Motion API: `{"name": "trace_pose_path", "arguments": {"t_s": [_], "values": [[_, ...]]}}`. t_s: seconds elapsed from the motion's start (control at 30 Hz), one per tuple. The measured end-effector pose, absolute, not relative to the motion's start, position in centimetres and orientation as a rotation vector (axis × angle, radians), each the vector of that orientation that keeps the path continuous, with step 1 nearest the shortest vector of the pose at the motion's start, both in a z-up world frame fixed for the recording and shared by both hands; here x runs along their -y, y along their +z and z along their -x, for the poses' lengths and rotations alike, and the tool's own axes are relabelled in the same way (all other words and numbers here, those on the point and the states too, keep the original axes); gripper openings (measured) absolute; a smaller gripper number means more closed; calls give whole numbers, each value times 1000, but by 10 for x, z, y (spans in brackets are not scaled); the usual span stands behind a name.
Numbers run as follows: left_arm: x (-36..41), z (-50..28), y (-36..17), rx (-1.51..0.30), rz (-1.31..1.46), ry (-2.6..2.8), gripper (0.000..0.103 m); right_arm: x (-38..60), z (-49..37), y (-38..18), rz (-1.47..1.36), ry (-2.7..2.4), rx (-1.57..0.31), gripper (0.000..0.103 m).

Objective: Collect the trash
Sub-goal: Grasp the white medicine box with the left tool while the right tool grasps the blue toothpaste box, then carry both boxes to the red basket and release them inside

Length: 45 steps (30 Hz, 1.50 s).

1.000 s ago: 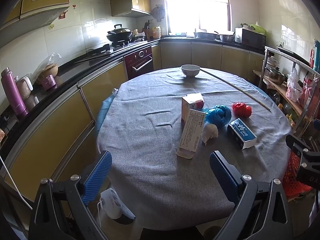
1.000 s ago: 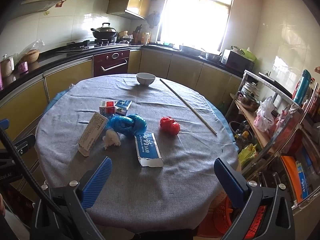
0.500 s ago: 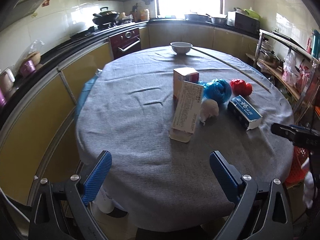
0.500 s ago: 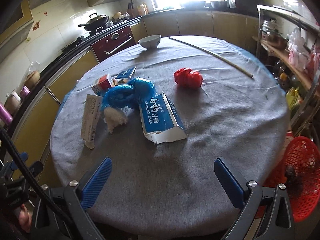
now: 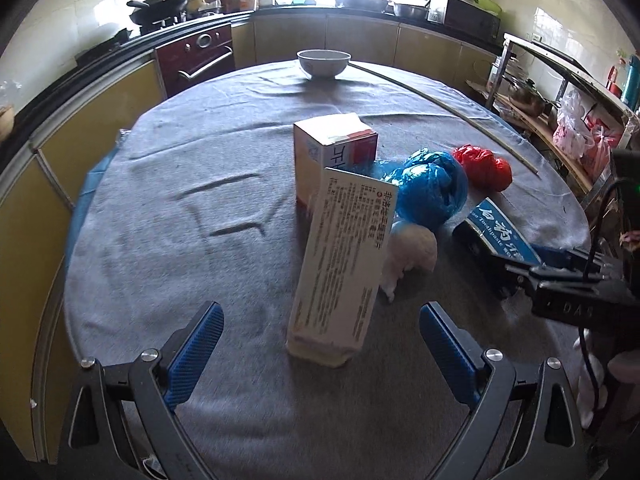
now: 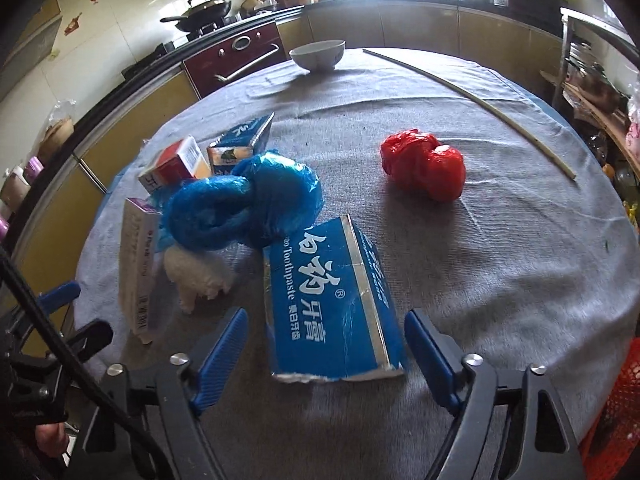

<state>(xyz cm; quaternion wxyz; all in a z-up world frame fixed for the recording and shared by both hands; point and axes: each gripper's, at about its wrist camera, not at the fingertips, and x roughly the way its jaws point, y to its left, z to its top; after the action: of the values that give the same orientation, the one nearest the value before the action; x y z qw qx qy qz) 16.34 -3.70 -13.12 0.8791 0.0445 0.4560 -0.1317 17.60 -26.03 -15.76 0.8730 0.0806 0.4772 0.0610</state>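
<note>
Both my tools have dropped in closer to the round table under its grey cloth [image 5: 168,240] over the last second, and the trash that was small and far now fills each view. My left gripper [image 5: 320,356] stays spread wide with nothing between its blue pads; straight ahead at twelve o'clock stands the tall white printed carton [image 5: 344,264], close but untouched. At one o'clock from it lies the crumpled white tissue [image 5: 412,252], and behind the carton the red-and-white cardboard box [image 5: 336,148] stands upright.

My right gripper [image 6: 326,354] has just been narrowing its jaws, and the torn end of the flat blue toothpaste box [image 6: 332,304] now sits between the pads. I see a gap on each side, so I judge it framed but not yet pinched. I read that as the first pick being lined up; nothing is collected yet.

From the right wrist, the crumpled blue plastic bag [image 6: 244,204] lies at eleven o'clock, touching the toothpaste box's far corner, with a small blue-and-white carton [image 6: 240,140] behind it. The crumpled red plastic bag [image 6: 424,164] sits alone at one o'clock, well apart from the rest. A long thin pale stick [image 6: 472,100] runs across the far right of the cloth.

As for containers: the white ceramic bowl [image 6: 318,54] at twelve o'clock on the far edge shows no contents from this angle. A red mesh basket [image 6: 616,412] peeks in at four o'clock, below the table edge; I cannot tell what it holds.
</note>
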Motion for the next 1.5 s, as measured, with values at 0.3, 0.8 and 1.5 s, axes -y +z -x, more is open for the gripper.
{"name": "trace_pose_path", "arguments": {"t_s": [0.3, 0.8, 1.5], "values": [[45, -189, -148, -956, -69, -316, 76, 280, -177, -168, -228, 135, -965, 64], [60, -144, -110, -836, -90, -360, 52, 333, -133, -152, -415, 199, -852, 63], [401, -51, -108, -849, -450, -1031, 52, 565, 55, -149, -709, -250, -657, 63]]}}
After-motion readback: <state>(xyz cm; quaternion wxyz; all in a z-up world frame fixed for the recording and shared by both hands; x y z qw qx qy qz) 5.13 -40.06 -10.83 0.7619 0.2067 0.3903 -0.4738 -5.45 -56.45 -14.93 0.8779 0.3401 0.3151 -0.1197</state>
